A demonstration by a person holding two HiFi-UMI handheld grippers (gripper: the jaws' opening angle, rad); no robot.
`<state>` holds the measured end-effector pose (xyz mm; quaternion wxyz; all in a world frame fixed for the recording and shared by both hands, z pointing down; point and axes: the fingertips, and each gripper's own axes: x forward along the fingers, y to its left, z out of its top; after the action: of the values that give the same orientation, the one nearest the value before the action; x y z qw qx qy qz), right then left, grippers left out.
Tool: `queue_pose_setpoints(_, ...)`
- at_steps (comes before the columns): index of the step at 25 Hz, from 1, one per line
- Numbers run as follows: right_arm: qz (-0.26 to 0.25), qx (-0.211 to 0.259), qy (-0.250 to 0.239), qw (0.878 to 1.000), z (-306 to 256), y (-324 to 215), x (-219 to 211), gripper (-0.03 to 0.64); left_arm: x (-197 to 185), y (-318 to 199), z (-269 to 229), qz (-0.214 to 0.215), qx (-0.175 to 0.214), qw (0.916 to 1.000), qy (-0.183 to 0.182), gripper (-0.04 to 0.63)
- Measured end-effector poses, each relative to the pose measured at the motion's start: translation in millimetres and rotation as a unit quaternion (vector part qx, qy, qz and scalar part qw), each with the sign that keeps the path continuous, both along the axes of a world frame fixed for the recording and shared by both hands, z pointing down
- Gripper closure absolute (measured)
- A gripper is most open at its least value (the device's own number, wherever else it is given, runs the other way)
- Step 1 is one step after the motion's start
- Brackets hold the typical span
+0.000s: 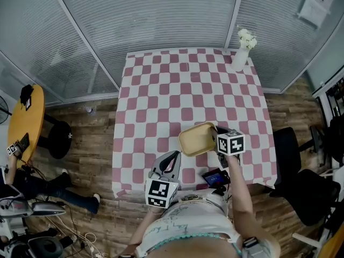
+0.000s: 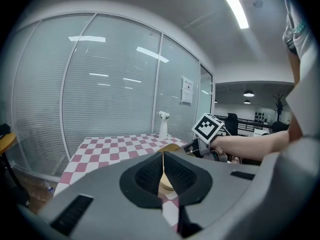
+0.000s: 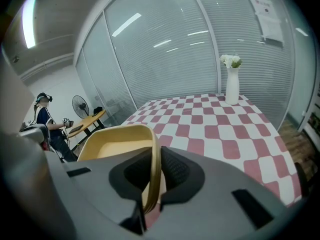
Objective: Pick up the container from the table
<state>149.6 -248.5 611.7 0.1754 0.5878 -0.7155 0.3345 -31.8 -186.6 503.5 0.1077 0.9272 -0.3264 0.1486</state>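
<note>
A shallow yellow container (image 1: 198, 138) hangs tilted above the front right part of the checked table (image 1: 161, 90). My right gripper (image 1: 216, 140) is shut on its right rim. In the right gripper view the rim runs between the jaws of the right gripper (image 3: 151, 181), and the container (image 3: 110, 139) spreads out to the left. My left gripper (image 1: 167, 163) is over the table's front edge, apart from the container, its jaws shut with nothing between them. From the left gripper (image 2: 162, 176) the container (image 2: 171, 147) shows just beyond the jaws.
A white vase with flowers (image 1: 241, 55) stands at the table's far right corner. A small dark device (image 1: 215, 177) lies near the front edge. A black chair (image 1: 301, 176) is at the right, a round yellow table (image 1: 24, 120) at the left.
</note>
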Motion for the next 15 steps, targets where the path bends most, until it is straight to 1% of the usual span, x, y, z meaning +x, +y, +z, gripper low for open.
queue_pose_setpoints(7, -0.019, 0.020, -0.001, 1.000, -24, 7, -11, 0.597, -7, -3, 2, -0.014, -0.001, 0.9999, -0.004, 0.578)
queue_pose_setpoints(15, -0.028, 0.041, -0.005, 0.999, -45, 23, -21, 0.597, -27, -14, 8, -0.042, -0.004, 0.9990, -0.014, 0.578)
